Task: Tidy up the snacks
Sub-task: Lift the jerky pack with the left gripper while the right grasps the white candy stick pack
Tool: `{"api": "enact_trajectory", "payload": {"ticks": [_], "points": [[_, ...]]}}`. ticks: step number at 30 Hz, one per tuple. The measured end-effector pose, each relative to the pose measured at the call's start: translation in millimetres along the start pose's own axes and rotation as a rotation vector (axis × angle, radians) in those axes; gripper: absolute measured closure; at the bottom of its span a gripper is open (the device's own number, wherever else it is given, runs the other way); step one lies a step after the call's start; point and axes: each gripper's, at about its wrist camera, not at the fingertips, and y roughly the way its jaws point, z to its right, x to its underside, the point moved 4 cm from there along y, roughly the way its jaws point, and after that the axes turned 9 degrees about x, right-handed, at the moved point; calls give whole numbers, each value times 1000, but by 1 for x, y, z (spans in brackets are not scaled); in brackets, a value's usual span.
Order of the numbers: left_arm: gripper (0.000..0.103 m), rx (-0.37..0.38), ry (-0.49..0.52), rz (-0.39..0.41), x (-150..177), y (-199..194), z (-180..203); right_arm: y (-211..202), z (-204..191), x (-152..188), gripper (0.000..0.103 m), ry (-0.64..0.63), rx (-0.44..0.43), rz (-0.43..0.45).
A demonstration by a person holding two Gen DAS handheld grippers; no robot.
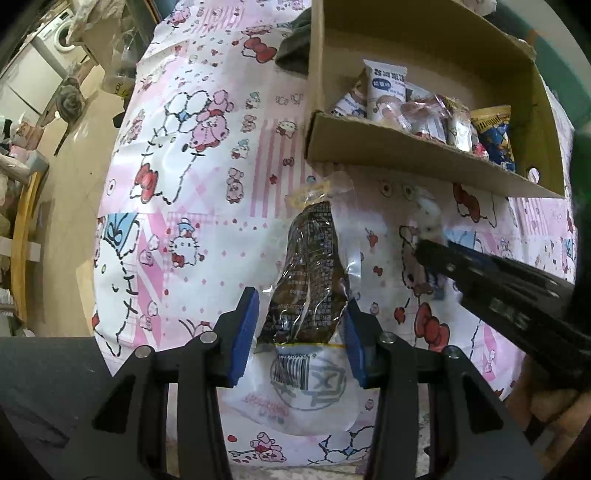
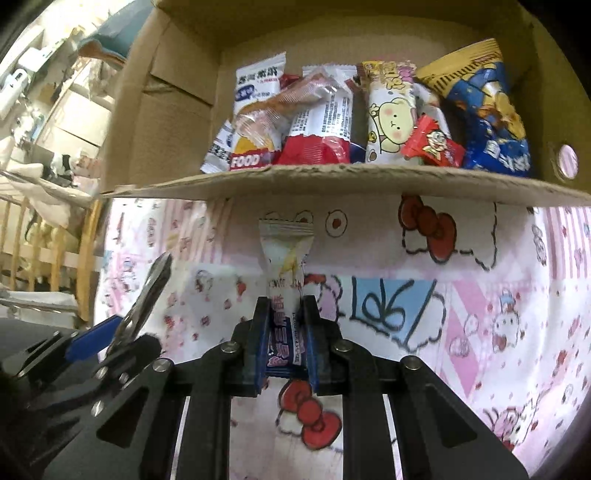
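My left gripper (image 1: 301, 334) points down over the table and is shut on a dark brown snack packet (image 1: 308, 280) with a clear edge and a white barcode end. The right gripper (image 2: 284, 332) is shut on a small blue-and-white snack bar (image 2: 286, 266), whose crimped end sticks out toward the box. In the left wrist view the right gripper (image 1: 424, 251) comes in from the right with that white wrapper (image 1: 428, 214) at its tip. An open cardboard box (image 2: 332, 181) lies just beyond, holding several packets, among them a blue-and-gold bag (image 2: 487, 122).
A pink cartoon-print tablecloth (image 1: 192, 177) covers the table. The cardboard box (image 1: 406, 147) takes up the far right. A dark cloth (image 1: 295, 40) lies beside the box's far corner. Wooden furniture (image 1: 22, 240) and a washing machine (image 1: 61, 33) stand off the table's left edge.
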Motion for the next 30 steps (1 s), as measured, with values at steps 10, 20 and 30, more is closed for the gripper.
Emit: {"api": "enact_trajectory", "payload": {"ticks": [10,20,30], "points": [[96,90,-30,70,9,-40,0,-76,6,15,85,22,-119,101],[100,173,-149,29,9,-21,-19,-115,35,29,85,125,-194,194],[11,-42,-154,-88,10,21,-37,-113,36,23,85,173,-243,193]]}}
